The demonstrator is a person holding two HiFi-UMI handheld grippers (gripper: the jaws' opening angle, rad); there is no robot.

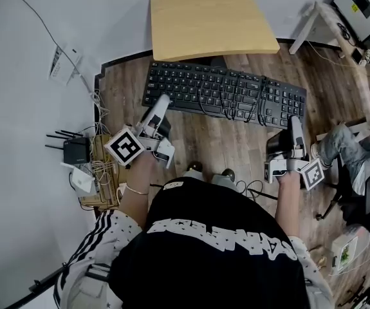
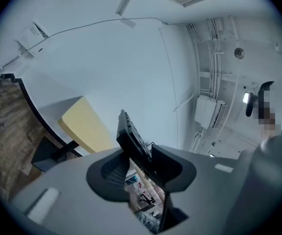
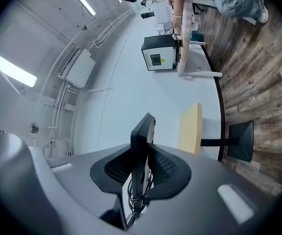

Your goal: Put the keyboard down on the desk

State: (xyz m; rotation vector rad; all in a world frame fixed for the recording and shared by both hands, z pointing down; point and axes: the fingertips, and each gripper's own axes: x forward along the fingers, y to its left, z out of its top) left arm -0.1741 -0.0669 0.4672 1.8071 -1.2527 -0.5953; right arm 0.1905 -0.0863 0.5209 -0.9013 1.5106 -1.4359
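Clamping keyboard [image 1: 226, 94], left gripper [image 1: 161, 102] on left end, right gripper [image 1: 295, 121] on right end

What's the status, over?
Left gripper, right gripper: both shut on keyboard. Keyboard held up, short of desk. Cord wound round it; desk top bare.

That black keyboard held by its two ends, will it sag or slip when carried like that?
Probably stiff: the keyboard spans straight between the left hand-held gripper and the right hand-held gripper without visible sag. Likely light for its length, as thin edge grips hold it. The cable wrapped around it looks floppy and might snag.
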